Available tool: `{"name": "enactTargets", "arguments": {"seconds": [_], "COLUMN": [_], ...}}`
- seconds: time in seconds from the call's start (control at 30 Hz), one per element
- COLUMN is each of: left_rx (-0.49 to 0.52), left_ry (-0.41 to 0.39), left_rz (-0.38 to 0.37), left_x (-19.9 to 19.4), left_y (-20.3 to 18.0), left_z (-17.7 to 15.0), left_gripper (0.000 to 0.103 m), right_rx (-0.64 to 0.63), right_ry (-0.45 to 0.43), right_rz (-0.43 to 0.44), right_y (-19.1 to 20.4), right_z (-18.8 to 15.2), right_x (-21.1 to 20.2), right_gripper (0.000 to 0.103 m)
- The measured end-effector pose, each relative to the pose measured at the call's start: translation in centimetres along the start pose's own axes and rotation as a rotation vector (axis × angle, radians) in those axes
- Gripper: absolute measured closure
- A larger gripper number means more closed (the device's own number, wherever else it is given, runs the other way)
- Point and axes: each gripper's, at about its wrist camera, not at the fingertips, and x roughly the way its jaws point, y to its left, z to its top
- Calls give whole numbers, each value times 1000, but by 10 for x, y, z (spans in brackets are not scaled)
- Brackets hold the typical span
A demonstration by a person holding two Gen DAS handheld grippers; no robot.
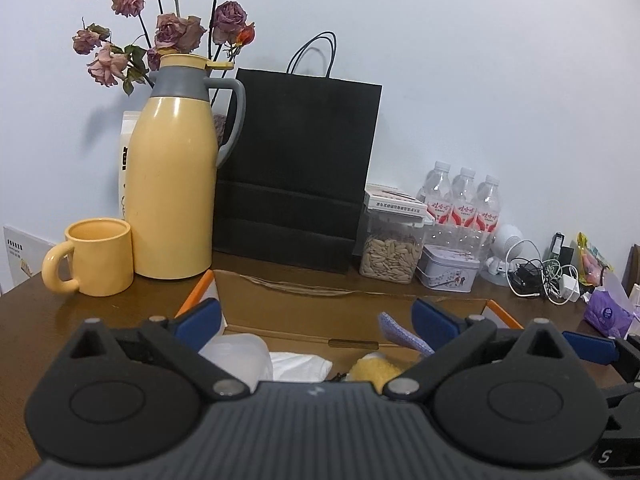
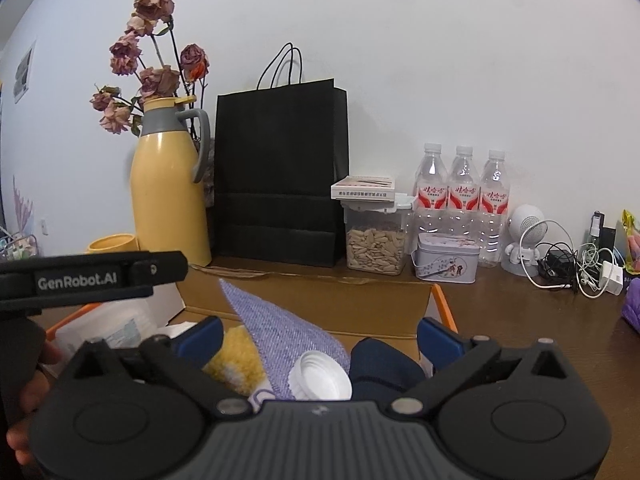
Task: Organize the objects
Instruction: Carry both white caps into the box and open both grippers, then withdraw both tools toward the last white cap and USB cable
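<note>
An open cardboard box (image 1: 304, 304) (image 2: 320, 300) with orange-edged flaps sits right in front of both grippers. Inside lie a purple cloth (image 2: 280, 332) (image 1: 400, 330), a yellow fuzzy thing (image 2: 236, 360) (image 1: 374, 370), a white plastic lid (image 2: 320, 376), a dark blue fabric (image 2: 384, 364), a white tissue (image 1: 298, 364) and a clear plastic container (image 1: 240, 354). My left gripper (image 1: 316, 316) stands open above the box with nothing between its blue pads. My right gripper (image 2: 320, 334) is open too, over the cloth and lid, touching neither.
Along the wall stand a yellow thermos (image 1: 174, 176), a yellow mug (image 1: 96, 256), a black paper bag (image 1: 298, 168), a jar of seeds (image 1: 390, 252), a tin (image 1: 448, 272), three water bottles (image 2: 462, 200), a white speaker (image 2: 524, 236) and tangled cables (image 2: 576, 268). The left gripper's body (image 2: 92, 276) crosses the right view.
</note>
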Motion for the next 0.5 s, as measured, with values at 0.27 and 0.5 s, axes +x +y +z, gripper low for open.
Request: {"name": "enactTargets", "arguments": {"seconds": [0.27,0.5], "left_rx": [-10,6], "left_ry": [-21,-45], "left_rz": [-8,-17], "left_x": [-12,-28], "left_y": [3,5], "left_z": [-1,-6], "left_gripper": [0,0], "right_rx": [-4,-35], "right_ry": [-26,-29], "right_rz": [-8,-9], "right_y": [0,2], "right_z": [-1,-8], "right_x": [-12,-25], "right_gripper": [0,0]}}
